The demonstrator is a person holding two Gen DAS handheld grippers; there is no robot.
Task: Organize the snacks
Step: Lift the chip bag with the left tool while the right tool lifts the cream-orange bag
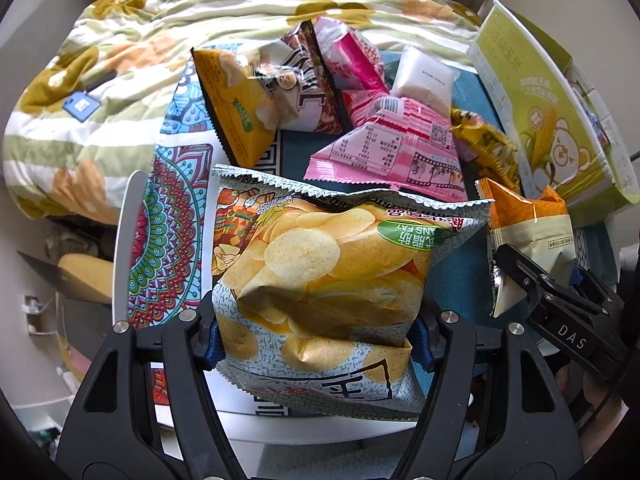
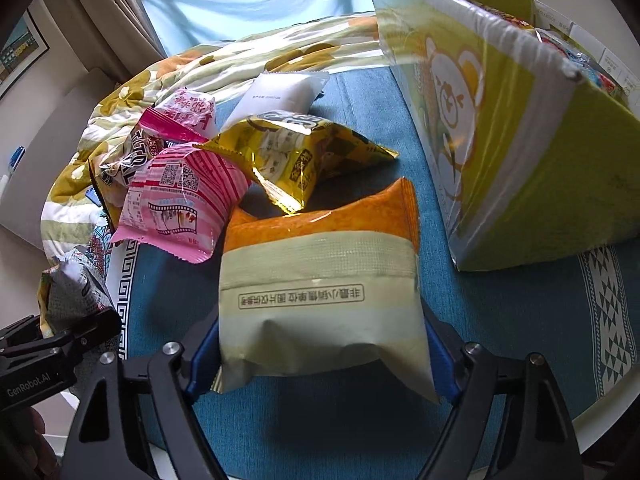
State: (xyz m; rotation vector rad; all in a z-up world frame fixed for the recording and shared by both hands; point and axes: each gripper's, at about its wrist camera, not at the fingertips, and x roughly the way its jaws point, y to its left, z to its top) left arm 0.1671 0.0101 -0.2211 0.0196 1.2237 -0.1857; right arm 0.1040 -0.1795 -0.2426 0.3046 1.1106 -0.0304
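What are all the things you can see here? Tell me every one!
chip bag: one, grey with yellow chips, between the left gripper's fingers
orange and beige packet: one, between the right gripper's fingers
pink packets: two, in the pile behind
gold packet: one, shiny yellow, mid table
white packet: one, far side of the table
yellow packet: one, left of the pile
brown and white packet: one, beside the yellow one
green box: one, with a bear picture, right side
tablecloth: one, blue
blanket: one, flowery, behind
left gripper: one, black
right gripper: one, black
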